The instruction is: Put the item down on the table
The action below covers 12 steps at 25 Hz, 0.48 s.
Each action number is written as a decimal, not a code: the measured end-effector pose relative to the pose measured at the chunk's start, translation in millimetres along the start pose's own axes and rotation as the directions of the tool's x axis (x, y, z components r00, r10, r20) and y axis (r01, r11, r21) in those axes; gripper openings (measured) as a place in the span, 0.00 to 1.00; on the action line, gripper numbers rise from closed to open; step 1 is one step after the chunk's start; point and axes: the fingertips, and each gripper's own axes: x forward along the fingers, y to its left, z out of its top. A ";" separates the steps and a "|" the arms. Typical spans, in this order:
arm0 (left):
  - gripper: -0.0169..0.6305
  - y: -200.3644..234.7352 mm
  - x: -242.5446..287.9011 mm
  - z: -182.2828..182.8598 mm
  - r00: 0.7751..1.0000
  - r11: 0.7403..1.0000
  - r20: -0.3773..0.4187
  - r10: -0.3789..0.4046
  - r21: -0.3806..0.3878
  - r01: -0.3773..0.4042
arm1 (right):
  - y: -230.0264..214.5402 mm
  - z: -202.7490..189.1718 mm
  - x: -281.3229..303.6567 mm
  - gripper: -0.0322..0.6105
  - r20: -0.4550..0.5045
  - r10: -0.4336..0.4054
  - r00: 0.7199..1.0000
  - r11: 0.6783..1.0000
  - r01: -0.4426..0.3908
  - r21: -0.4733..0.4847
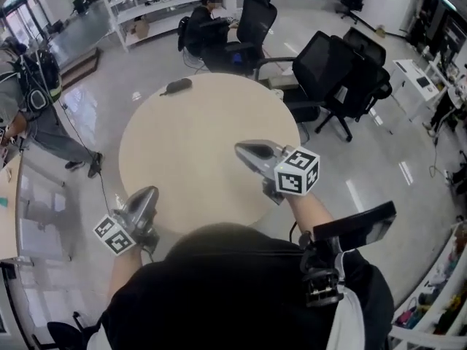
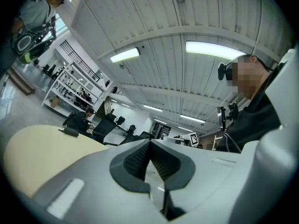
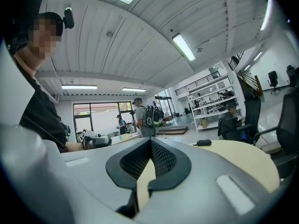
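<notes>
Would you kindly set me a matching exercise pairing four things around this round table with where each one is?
Things:
1. left hand-held gripper
2. right hand-held gripper
3. small dark item
4. black office chair

Places:
A. on the floor beyond the table's right side
B. lying at the table's far edge
C. over the table's near left edge
D. over the table's right part

Pairs: 1-C, 2-D, 3-B, 4-A

**Dark item rests on the round table**

A small, dark, oblong item [image 1: 176,87] lies flat on the round, pale beige table [image 1: 191,168], close to its far edge. It sits low and slightly slanted, with bare tabletop all round it.
</notes>
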 end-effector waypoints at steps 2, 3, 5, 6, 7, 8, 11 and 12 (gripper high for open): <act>0.02 12.9 -22.4 9.5 1.000 1.000 -0.004 0.009 -0.014 -0.009 | 20.6 5.7 21.4 0.07 0.000 0.010 1.000 1.000 -0.010 -0.013; 0.02 16.0 -33.1 14.3 1.000 1.000 -0.010 0.009 -0.022 -0.009 | 32.3 7.4 29.3 0.07 -0.002 0.012 1.000 1.000 -0.012 -0.015; 0.02 16.5 -43.6 20.3 1.000 0.999 -0.016 0.003 -0.032 -0.004 | 45.0 9.4 38.0 0.07 -0.009 0.012 1.000 1.000 -0.013 -0.012; 0.02 15.6 -42.3 21.1 1.000 0.999 -0.015 0.000 -0.032 -0.001 | 44.2 10.3 38.9 0.07 -0.013 0.012 1.000 1.000 -0.012 -0.009; 0.02 14.7 -38.3 20.7 1.000 1.000 -0.012 -0.003 -0.031 0.002 | 39.9 11.0 37.9 0.07 -0.017 0.011 1.000 1.000 -0.012 -0.006; 0.02 14.0 -33.6 19.5 1.000 1.000 -0.008 -0.005 -0.028 0.005 | 34.5 11.2 35.7 0.07 -0.019 0.010 1.000 1.000 -0.010 -0.003; 0.02 12.6 -28.9 17.3 1.000 1.000 0.002 -0.006 -0.018 0.006 | 26.8 13.2 28.8 0.07 -0.020 0.008 1.000 1.000 -0.008 -0.010; 0.02 11.6 -29.3 18.6 1.000 1.000 0.004 -0.005 -0.017 0.005 | 27.4 16.0 27.1 0.07 -0.019 0.010 1.000 1.000 -0.010 -0.015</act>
